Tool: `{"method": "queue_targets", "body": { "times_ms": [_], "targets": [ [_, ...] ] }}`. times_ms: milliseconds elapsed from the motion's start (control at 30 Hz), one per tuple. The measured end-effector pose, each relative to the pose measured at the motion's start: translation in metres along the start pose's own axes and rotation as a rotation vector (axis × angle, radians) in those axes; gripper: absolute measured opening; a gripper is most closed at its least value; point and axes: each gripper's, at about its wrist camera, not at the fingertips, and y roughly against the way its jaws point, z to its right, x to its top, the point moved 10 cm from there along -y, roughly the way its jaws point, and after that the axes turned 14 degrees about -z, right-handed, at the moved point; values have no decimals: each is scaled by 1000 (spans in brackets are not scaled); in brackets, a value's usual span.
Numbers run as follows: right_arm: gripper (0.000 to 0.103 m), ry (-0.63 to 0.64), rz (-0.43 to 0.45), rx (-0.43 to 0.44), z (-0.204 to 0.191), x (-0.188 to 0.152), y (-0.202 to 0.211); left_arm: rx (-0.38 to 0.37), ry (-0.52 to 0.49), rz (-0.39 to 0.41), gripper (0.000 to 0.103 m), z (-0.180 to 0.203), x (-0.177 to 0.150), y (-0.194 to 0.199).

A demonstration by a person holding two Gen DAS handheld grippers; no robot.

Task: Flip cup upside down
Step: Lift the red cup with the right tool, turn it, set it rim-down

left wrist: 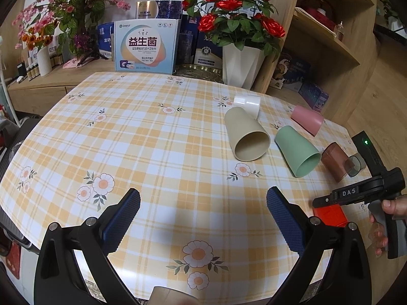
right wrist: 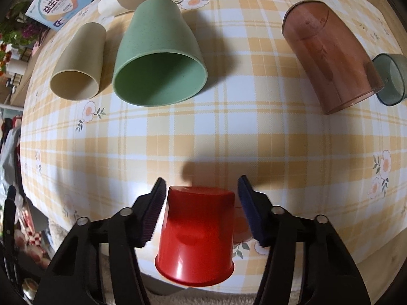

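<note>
1. Right gripper (right wrist: 201, 198) straddles red cup (right wrist: 195, 236), standing mouth-down at the counter (right wrist: 203, 139) edge; a narrow gap shows at each pad.
2. Left gripper (left wrist: 203, 203) spread wide, empty.

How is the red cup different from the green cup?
The red cup sits between the fingers of the right tool; the green cup lies free on the tablecloth, with no tool near it. The red cup looks shiny and shorter; the green cup looks matte, speckled and taller. Both have their open mouths turned toward the right tool's camera.
</note>
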Motion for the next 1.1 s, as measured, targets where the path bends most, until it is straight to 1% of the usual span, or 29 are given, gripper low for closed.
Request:
{"method": "queue_targets", "body": {
  "times_ms": [33, 200, 500, 633, 733, 867, 967, 1100],
  "targets": [
    [50, -1, 2, 5, 0, 0, 0, -2, 0, -1, 97, 0, 0, 0],
    [50, 9, 21, 26, -1, -4, 3, -3, 3, -3, 97, 1, 0, 0],
    [50, 28, 119, 56, 4, -24, 12, -10, 12, -21, 97, 3, -6, -5],
    [50, 22, 153, 84, 13, -29, 17, -7, 10, -25, 97, 4, -7, -5],
    [50, -4, 174, 128, 24, -37, 22, -3, 2, -27, 97, 8, -8, -5],
    [50, -35, 206, 161, 39, -44, 30, 11, -19, -26, 97, 13, -10, -6],
    [50, -40, 260, 155, 51, -52, 42, 12, -35, -29, 97, 19, -10, -8],
    [50, -49, 345, 114, 63, -61, 52, 11, -50, -33, 97, 26, -12, -10]
  ]
}}
